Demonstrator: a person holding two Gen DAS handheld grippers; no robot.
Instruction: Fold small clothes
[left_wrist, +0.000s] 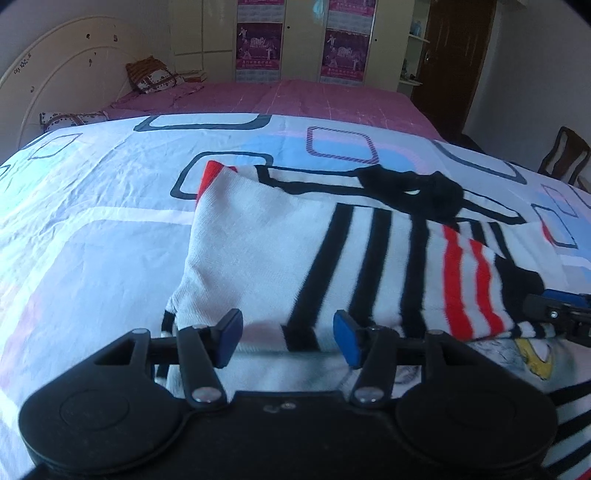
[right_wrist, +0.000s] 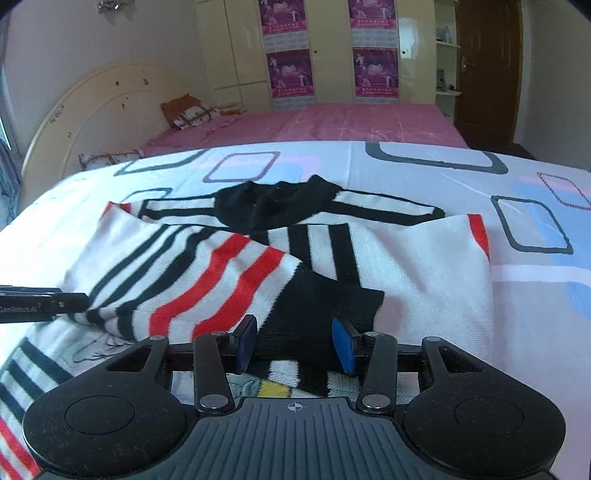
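1. Two grippers are working over one small sweater (right_wrist: 424, 266), white with black and red stripes, which is lying on a patterned bedsheet (left_wrist: 92, 229) with its sleeves already folded across the body.
2. The left gripper (left_wrist: 288, 338) is hanging just above the near edge of the sweater; its blue pads (left_wrist: 231, 338) are standing apart and no cloth is pinched between them.
3. The right gripper (right_wrist: 293, 343) is standing over the black cuff (right_wrist: 325, 306) of the folded sleeve, its jaws also apart, and the cuff is lying between them but not pressed, as far as I can judge.
4. The striped sleeve (right_wrist: 207, 284) is lying loosely on top, so it could be sliding off if the next lift is uneven.
5. If one gripper is closing on only the top layer, the body below may be staying behind and the fold may be opening again.
6. The sheet is wrinkled and soft, so a low grasp may be catching the sheet together with the sweater.
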